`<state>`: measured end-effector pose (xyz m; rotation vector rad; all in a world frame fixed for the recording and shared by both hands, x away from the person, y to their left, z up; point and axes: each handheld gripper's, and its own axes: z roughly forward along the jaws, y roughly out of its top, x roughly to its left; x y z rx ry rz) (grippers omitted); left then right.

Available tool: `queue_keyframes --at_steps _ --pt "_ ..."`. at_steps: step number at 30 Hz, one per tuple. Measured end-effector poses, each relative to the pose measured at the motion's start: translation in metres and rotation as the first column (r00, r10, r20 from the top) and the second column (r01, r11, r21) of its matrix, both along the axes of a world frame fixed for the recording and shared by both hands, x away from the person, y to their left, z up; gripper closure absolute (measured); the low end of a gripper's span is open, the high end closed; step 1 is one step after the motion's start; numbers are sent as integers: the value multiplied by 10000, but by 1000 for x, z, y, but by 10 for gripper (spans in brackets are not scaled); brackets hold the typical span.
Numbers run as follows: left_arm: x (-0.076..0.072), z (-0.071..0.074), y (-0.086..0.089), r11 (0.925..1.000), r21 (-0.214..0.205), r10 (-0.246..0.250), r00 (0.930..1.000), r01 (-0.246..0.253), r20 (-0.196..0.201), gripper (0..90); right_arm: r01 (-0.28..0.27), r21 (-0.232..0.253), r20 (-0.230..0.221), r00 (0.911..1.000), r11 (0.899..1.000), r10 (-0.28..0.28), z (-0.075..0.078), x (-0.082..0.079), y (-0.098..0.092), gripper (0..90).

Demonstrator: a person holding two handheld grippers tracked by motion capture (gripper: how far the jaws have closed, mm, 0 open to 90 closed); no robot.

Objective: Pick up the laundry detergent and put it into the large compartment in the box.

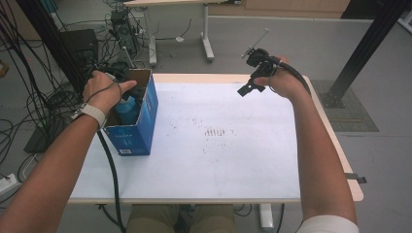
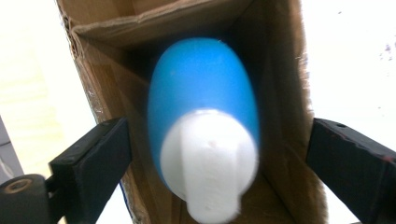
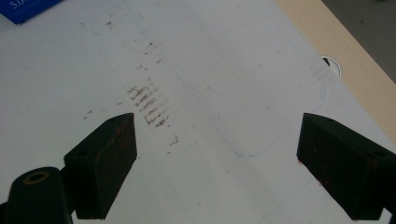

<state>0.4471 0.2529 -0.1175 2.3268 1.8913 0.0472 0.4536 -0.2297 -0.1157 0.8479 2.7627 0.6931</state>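
A blue bottle (image 2: 201,88) with a white cap (image 2: 210,163) stands upright inside an open cardboard box (image 2: 280,70). In the high view the box (image 1: 141,126) is blue outside and sits at the table's left edge, the bottle (image 1: 127,109) showing in its top. My left gripper (image 2: 217,156) hangs over the box mouth, open; its jaws flank the cap with a gap on each side. My right gripper (image 1: 248,87) is held above the far right of the table, and its jaws (image 3: 217,158) stand wide open over bare tabletop with nothing between them.
The white table top (image 1: 218,160) carries brown smudges (image 1: 214,131) near its middle. A wooden rim (image 3: 327,51) with a cable hole (image 3: 332,65) edges it. Black cables, dark equipment and a second table stand on the floor beyond the far edge.
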Motion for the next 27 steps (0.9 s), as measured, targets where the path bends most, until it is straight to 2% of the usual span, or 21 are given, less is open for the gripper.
queue_keyframes --at_steps 7,11,12,16,22,25,27 --pt "-6 18 -1 9993 -151 -343 9989 347 312 70 85 18 23 10000 10000 -85 2 -2 -3 122" --pt "-9 34 -4 9966 -176 -791 9953 802 560 60 130 35 71 9999 9999 -131 4 -4 -6 122" --pt "-11 40 -5 9942 -198 -1038 9925 1053 653 59 151 54 70 9999 9999 -151 4 -5 -6 122" --pt "-17 61 -10 9876 -229 -1525 9833 1555 994 58 208 55 93 9997 9998 -208 5 -6 -9 122" --pt "-20 87 -16 9761 -224 -2123 9709 2160 1108 59 254 99 121 9996 9996 -255 8 -8 -13 122" --pt "-25 101 -21 9665 -157 -2516 9578 2561 1388 59 292 166 152 9995 9994 -294 9 -10 -17 122" --pt "-28 107 -25 9571 -57 -2855 9468 2895 1485 59 349 217 149 9993 9992 -352 10 -11 -19 122"
